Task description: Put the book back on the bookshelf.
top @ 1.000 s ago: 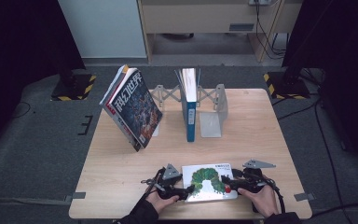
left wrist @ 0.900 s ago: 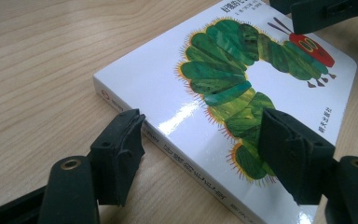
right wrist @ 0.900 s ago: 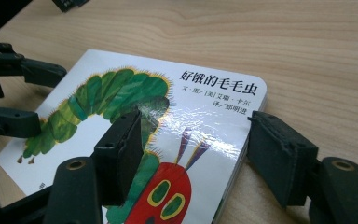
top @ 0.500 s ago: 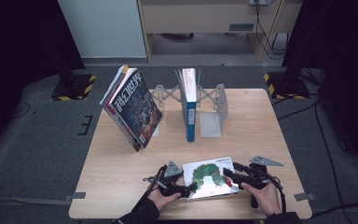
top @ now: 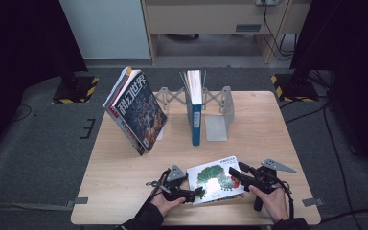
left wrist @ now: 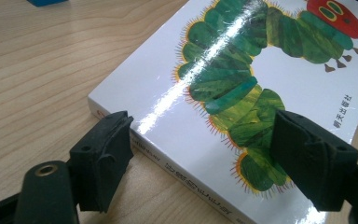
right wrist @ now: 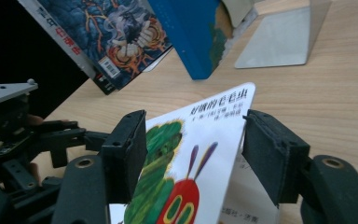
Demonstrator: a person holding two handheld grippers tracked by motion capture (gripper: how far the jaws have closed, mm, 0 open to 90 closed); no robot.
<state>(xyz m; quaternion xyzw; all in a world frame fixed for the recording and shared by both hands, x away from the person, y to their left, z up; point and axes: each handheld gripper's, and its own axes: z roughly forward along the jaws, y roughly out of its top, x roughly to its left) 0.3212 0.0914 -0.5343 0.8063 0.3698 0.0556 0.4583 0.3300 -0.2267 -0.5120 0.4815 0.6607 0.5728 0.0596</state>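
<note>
A white picture book with a green caterpillar on its cover (top: 215, 177) lies near the table's front edge, its right side tilted up. My left gripper (top: 195, 192) is at its left corner. Its jaws have just been opening and stand apart, one beside the spine and one over the cover (left wrist: 223, 88), not pressing. My right gripper (top: 235, 173) is at the book's right edge. Its jaws have just been closing, and the raised cover (right wrist: 200, 140) slants between them with room left. The left gripper (right wrist: 32, 140) also shows at the left of the right gripper view.
A magazine (top: 136, 112) leans at the back left of the wooden table (top: 268, 129). A blue book (top: 195, 108) stands upright in a metal extending bookend (top: 219, 117) behind the picture book. Bare wood lies between them and the picture book.
The right gripper has moved left onto the book's right edge, and that edge has lifted and turned slightly. The left gripper has stayed at the left corner.
</note>
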